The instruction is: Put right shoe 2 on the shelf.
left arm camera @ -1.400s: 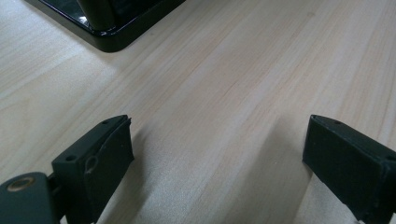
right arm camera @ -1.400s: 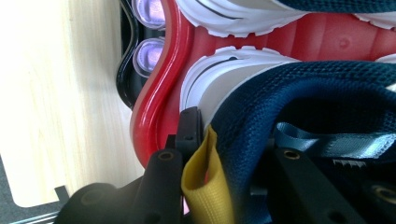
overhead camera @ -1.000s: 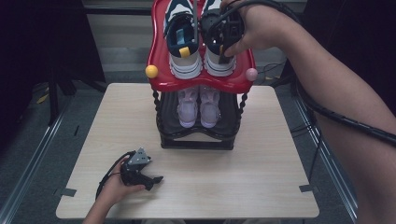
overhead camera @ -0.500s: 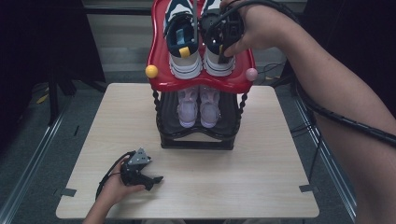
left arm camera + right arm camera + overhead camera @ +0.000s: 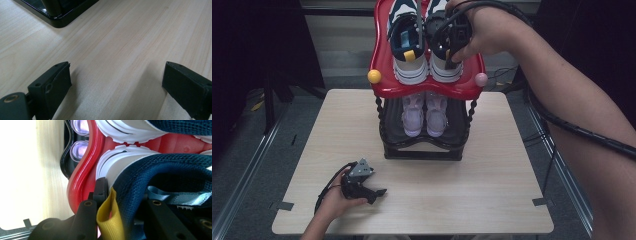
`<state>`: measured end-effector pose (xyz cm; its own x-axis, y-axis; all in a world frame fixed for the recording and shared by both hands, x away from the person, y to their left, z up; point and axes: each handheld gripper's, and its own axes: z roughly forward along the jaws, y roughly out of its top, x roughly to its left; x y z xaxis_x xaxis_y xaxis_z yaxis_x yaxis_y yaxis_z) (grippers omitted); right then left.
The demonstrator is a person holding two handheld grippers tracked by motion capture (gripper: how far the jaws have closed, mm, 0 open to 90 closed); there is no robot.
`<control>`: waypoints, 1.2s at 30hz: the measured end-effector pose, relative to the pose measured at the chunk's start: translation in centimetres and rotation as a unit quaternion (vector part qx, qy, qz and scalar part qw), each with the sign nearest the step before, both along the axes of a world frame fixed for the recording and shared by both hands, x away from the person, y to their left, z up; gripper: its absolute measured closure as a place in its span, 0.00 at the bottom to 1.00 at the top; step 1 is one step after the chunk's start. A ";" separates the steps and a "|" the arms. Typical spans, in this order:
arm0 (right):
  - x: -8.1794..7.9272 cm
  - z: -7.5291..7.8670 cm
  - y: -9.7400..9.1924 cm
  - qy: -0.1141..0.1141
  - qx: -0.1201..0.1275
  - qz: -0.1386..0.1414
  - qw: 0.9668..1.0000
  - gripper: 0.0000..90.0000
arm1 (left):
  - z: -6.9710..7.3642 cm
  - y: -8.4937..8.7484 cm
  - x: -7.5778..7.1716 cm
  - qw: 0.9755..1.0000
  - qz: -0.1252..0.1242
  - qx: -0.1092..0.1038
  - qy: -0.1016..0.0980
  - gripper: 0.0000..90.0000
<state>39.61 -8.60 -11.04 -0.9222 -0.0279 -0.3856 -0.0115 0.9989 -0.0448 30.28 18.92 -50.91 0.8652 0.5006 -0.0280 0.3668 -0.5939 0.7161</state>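
Observation:
A two-tier shoe rack stands at the back of the table, with a red top tray (image 5: 427,88) above a black lower frame (image 5: 422,150). Two navy and white sneakers sit on the tray. My right gripper (image 5: 451,42) is shut on the heel collar of the right sneaker (image 5: 444,71), beside its yellow pull tab (image 5: 110,216); in the right gripper view (image 5: 125,195) one jaw lies outside the heel and the other inside the shoe (image 5: 160,167). The left sneaker (image 5: 407,47) lies free beside it. My left gripper (image 5: 376,195) rests on the table, open, with only bare wood between its jaws (image 5: 116,75).
A pair of pale lavender shoes (image 5: 424,114) fills the lower shelf. Yellow (image 5: 374,76) and pink (image 5: 481,79) knobs stick out at the tray's front corners. The rack's black base corner (image 5: 57,15) lies ahead of the left gripper. Light wooden tabletop (image 5: 492,190) stretches in front of the rack.

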 end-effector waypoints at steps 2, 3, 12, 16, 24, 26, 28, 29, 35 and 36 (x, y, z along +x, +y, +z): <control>-0.1 0.1 0.0 0.001 -0.003 0.000 1.000 0.80 | 0.0 0.0 0.0 1.000 0.000 0.000 0.000 0.09; -0.1 0.1 0.0 0.001 -0.003 0.000 1.000 0.80 | 0.0 0.0 0.0 1.000 0.000 0.000 0.000 0.09; -0.2 0.0 -0.4 -0.003 0.015 -0.016 1.000 0.76 | 0.0 0.0 0.0 1.000 0.001 -0.001 0.001 0.09; -0.2 0.0 -0.6 0.000 0.017 -0.020 1.000 0.72 | 0.0 0.0 0.0 1.000 0.001 0.000 0.001 0.09; -0.1 0.6 -0.9 -0.006 0.033 -0.022 0.999 0.57 | 0.0 0.0 0.0 1.000 0.001 0.000 0.001 0.09; -0.2 0.6 -1.1 -0.004 0.044 -0.028 0.999 0.53 | 0.0 0.0 0.0 1.000 0.001 0.000 0.001 0.09; -0.2 0.5 -1.2 0.000 0.051 -0.033 0.998 0.50 | 0.0 0.0 0.0 1.000 0.001 0.000 0.001 0.09; -0.2 0.6 -1.3 0.001 0.056 -0.033 0.998 0.48 | 0.0 0.0 0.0 1.000 0.001 0.000 0.001 0.09; -0.4 1.4 -1.8 0.014 0.091 -0.055 0.994 0.39 | 0.0 0.0 0.0 1.000 0.001 0.000 0.001 0.09; -0.4 1.5 -1.9 0.014 0.092 -0.060 0.994 0.37 | 0.0 0.0 0.0 1.000 0.000 0.000 0.001 0.09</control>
